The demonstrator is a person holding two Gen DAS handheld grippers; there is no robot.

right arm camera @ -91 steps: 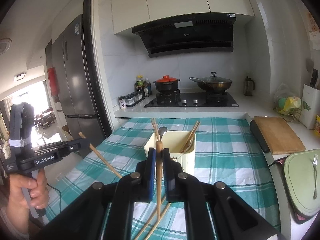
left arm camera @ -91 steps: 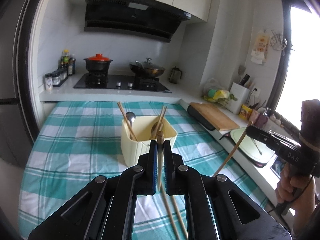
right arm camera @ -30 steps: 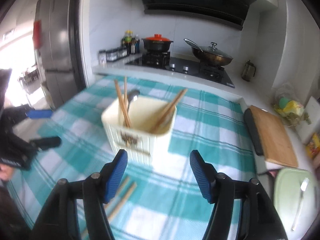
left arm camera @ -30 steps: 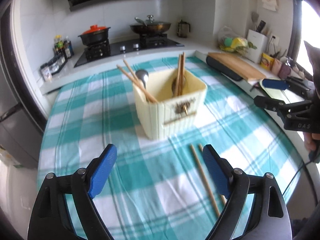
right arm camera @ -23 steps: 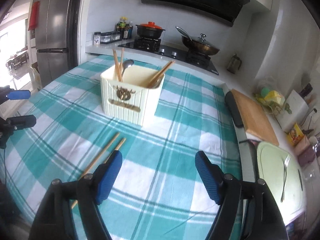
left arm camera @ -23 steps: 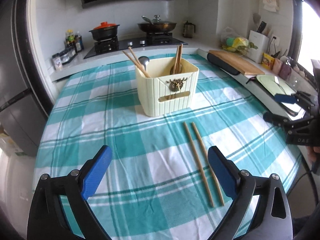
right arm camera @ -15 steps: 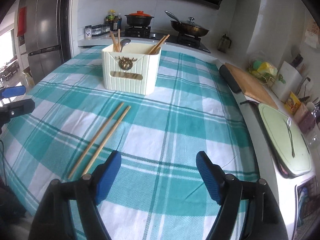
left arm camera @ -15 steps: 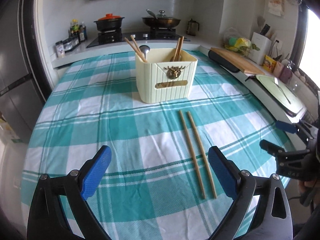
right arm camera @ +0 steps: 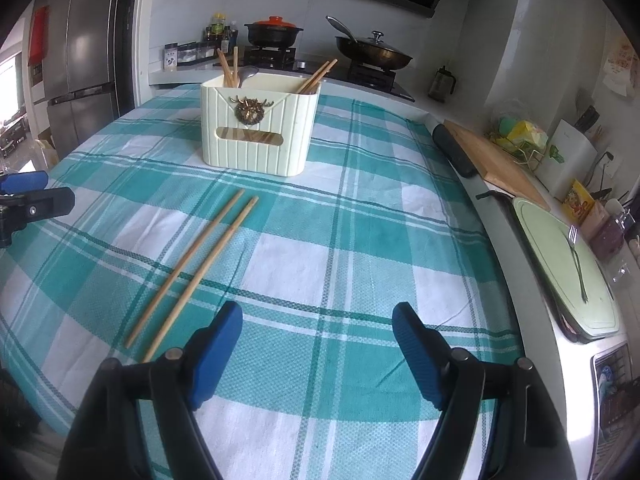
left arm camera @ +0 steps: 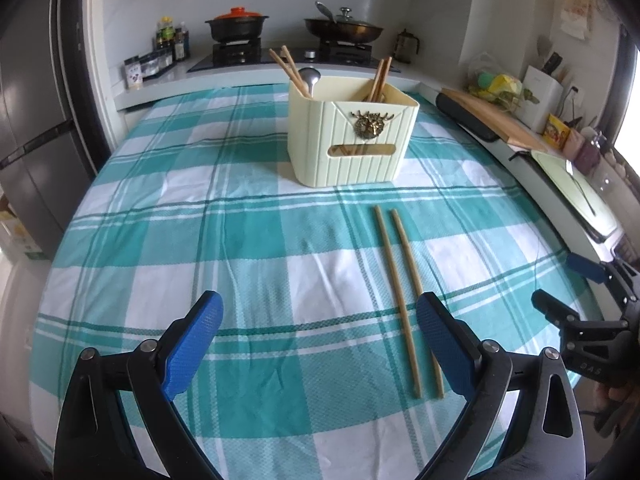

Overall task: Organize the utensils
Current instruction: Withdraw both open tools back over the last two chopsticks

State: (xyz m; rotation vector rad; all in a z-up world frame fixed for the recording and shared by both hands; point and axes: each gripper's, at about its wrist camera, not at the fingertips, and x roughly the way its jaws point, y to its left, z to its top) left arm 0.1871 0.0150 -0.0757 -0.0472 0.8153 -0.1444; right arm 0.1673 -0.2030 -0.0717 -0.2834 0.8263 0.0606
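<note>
Chopsticks (left arm camera: 404, 292), 2 of them, lie side by side on the checked cloth (left arm camera: 160, 208), near the cream holder (left arm camera: 352, 136) but apart from it; holder already has 2 pairs + a spoon (left arm camera: 310, 77). Left gripper (left arm camera: 318, 344) is spread wide w/ nothing between its jaws; right gripper (right arm camera: 318, 348) likewise agape & empty. Risk: sticks are thin & round, so a pinch off-centre could roll 1 away or lift only 1; tips could also catch the holder rim going in & tip it. Room-wise, cloth is bare all round the pair. Table edge & counter (right arm camera: 532, 248) sit close on the right, so swing wide there w/ care.
</note>
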